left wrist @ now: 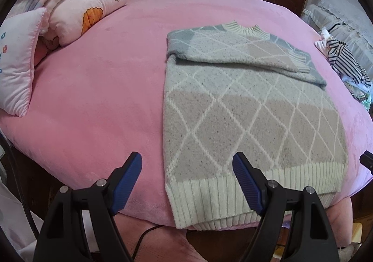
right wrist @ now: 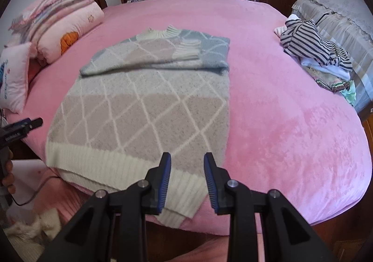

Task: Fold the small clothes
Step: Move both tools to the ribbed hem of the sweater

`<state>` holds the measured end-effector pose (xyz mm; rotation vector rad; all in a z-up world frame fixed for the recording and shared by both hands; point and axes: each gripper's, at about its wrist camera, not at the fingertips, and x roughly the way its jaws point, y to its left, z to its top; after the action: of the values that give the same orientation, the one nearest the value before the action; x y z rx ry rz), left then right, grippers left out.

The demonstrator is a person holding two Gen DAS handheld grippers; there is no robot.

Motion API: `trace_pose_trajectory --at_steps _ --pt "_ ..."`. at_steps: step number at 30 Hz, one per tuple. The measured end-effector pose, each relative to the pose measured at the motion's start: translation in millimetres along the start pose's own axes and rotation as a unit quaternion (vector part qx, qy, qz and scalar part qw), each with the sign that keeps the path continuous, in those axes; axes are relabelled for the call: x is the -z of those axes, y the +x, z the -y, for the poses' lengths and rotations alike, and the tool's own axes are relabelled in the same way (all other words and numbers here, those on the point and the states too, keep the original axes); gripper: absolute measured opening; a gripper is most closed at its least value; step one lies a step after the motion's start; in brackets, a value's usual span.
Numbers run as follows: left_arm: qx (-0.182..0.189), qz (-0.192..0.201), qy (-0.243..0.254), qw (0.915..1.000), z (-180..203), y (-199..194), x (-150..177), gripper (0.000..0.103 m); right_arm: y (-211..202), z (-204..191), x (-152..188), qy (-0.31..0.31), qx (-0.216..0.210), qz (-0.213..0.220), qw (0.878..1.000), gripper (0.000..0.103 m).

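Note:
A small knitted sweater [left wrist: 244, 117] with a beige, grey and white diamond pattern lies flat on the pink bed [left wrist: 105, 89], both sleeves folded across its chest. It also shows in the right wrist view [right wrist: 144, 108]. My left gripper [left wrist: 187, 161] is open and empty, hovering over the sweater's near left hem corner. My right gripper [right wrist: 187, 160] is open and empty, with a narrower gap, above the sweater's near right hem corner. The left gripper's tip [right wrist: 35, 123] shows at the left edge of the right wrist view.
Folded pink quilts [left wrist: 86, 5] and a pillow [left wrist: 18, 63] sit at the bed's far left. A heap of striped and other clothes [right wrist: 317, 52] lies at the bed's right edge. A sofa [right wrist: 338, 12] stands beyond it. A cable [left wrist: 144, 236] hangs below the bed's front edge.

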<state>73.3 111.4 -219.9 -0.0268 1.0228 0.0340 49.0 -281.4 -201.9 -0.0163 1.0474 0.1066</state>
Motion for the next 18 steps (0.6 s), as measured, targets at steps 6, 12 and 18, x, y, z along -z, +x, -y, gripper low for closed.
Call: trace_pose_trajectory --at_steps 6,12,18 --pt "0.011 -0.022 -0.002 0.9997 -3.8 20.2 20.5 0.079 21.6 11.9 27.3 0.025 -0.013 -0.032 0.999 0.029" --pt "0.036 -0.044 -0.021 0.9982 -13.7 29.4 34.3 0.076 26.5 16.3 39.2 0.03 -0.032 -0.037 0.998 0.029" --pt "0.06 -0.063 -0.044 0.9952 -26.1 41.3 39.1 0.063 40.7 18.1 49.3 0.037 -0.053 -0.056 0.996 0.029"
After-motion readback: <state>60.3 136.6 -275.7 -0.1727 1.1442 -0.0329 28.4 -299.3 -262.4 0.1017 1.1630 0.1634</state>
